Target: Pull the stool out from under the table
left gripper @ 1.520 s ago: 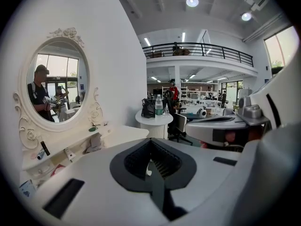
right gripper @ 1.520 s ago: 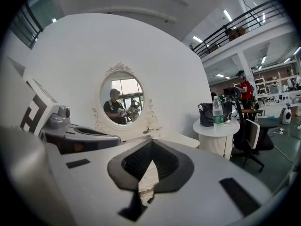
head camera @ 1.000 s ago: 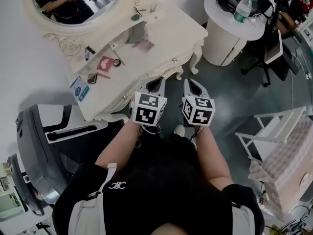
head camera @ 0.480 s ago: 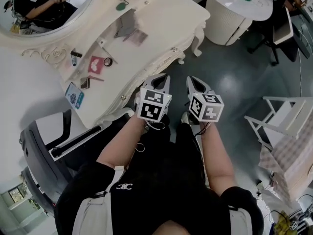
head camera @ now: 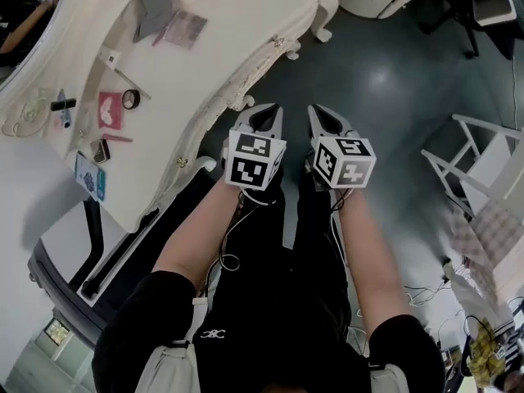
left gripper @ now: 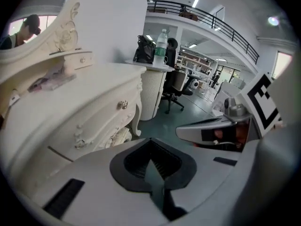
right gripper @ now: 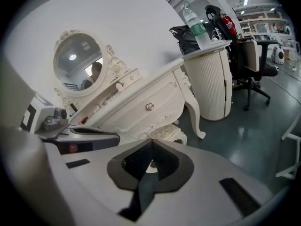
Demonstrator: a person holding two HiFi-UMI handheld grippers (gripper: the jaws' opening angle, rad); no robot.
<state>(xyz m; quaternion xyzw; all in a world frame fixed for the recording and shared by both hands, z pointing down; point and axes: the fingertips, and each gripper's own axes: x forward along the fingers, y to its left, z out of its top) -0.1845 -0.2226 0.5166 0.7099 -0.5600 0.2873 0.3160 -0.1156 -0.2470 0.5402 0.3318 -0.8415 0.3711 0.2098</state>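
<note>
The cream carved dressing table [head camera: 237, 23] fills the upper left of the head view. Part of an ornate cream stool [right gripper: 162, 133] shows beneath it between the legs, also low under the drawer front in the left gripper view [left gripper: 116, 136]; most of the stool is hidden. My left gripper [head camera: 266, 109] and right gripper [head camera: 321, 111] hang side by side over the grey floor, just in front of the table's edge, apart from it. Both point down toward the space under the table. Each has its jaws shut with nothing between the tips [left gripper: 150, 139] [right gripper: 150, 141].
A round white side table [right gripper: 209, 79] with a water bottle [right gripper: 194, 20] and black bag stands right of the dressing table, an office chair [right gripper: 254, 65] behind it. A white rack [head camera: 483, 162] is at the right, a grey case [head camera: 82, 244] at the left. Small items lie on the tabletop.
Both grippers have sunk lower in front of the table, still side by side and shut. The head view has tilted down, so the table and mirror slid up and left.
</note>
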